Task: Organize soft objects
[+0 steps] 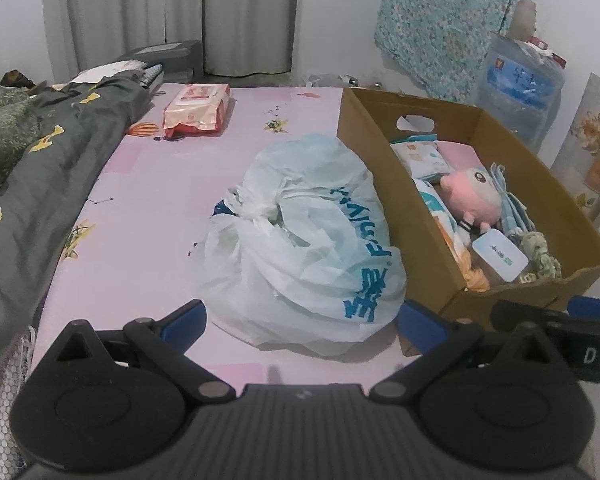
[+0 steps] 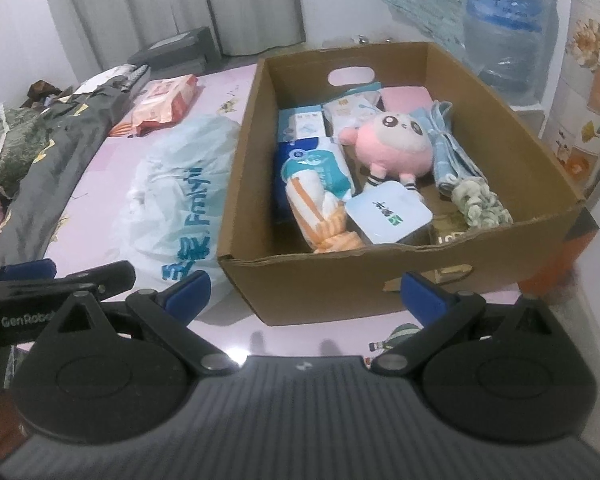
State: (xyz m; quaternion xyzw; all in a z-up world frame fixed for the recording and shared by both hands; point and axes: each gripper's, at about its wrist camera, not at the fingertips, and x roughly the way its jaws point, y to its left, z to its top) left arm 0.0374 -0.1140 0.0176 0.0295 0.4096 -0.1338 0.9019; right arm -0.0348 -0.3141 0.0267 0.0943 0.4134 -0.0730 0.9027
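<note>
A brown cardboard box (image 2: 380, 276) stands on the pink bed; it also shows in the left wrist view (image 1: 380, 136). Inside lie a pink plush toy (image 2: 396, 146), tissue packs (image 2: 320, 168), a rolled orange-white towel (image 2: 320, 216), a blue folded cloth (image 2: 452, 148), a green-white rolled cloth (image 2: 480, 202) and a white tin (image 2: 388, 212). A knotted white plastic bag (image 1: 308, 236) with blue print lies left of the box, also in the right wrist view (image 2: 180, 184). My left gripper (image 1: 302, 320) is open, just before the bag. My right gripper (image 2: 306, 290) is open, before the box's near wall.
A red-pink wipes pack (image 1: 198, 108) lies at the far side of the bed. A dark grey quilt (image 1: 40, 184) is heaped along the left. A large water bottle (image 1: 516, 84) and a floral cloth (image 1: 448, 20) stand by the wall behind the box.
</note>
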